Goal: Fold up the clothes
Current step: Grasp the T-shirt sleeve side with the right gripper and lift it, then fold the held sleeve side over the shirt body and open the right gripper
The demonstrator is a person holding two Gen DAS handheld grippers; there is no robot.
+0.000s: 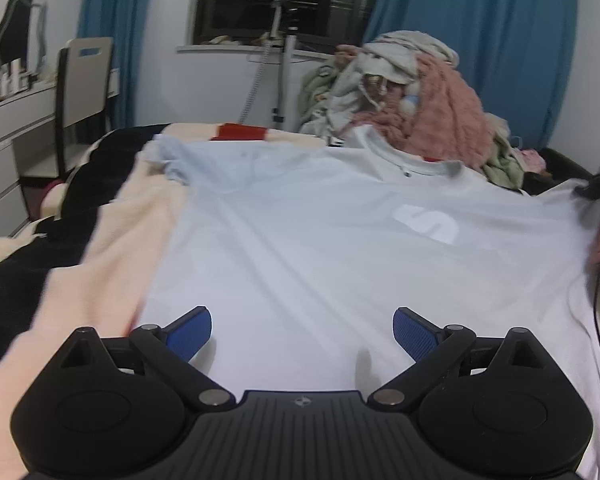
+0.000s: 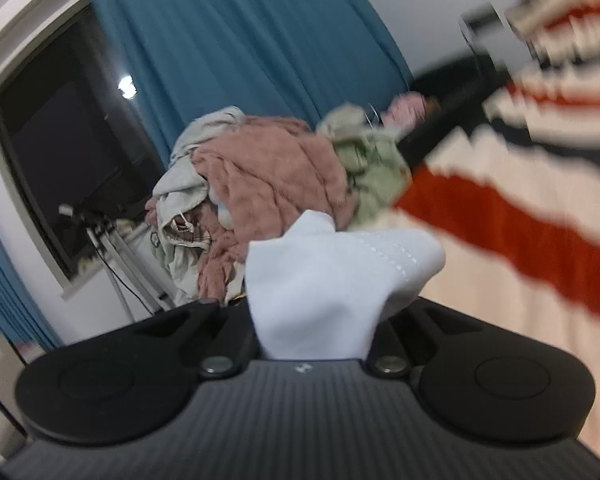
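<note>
A pale blue-white T-shirt (image 1: 320, 240) with a white logo (image 1: 426, 222) lies spread face up on the bed, collar at the far side. My left gripper (image 1: 302, 330) is open just above the shirt's near hem, blue pads (image 1: 192, 332) wide apart, holding nothing. My right gripper (image 2: 316, 320) is shut on a bunched part of the T-shirt (image 2: 332, 276), which covers the fingertips. In the left wrist view the right gripper (image 1: 598, 192) shows at the shirt's right sleeve.
A heap of unfolded clothes (image 1: 412, 92), pink, green and cream, sits at the bed's far side. The bed blanket (image 1: 112, 248) is peach with black and red stripes. A chair (image 1: 84, 92) and white drawers (image 1: 4, 152) stand left. Blue curtains (image 2: 228, 48) hang behind.
</note>
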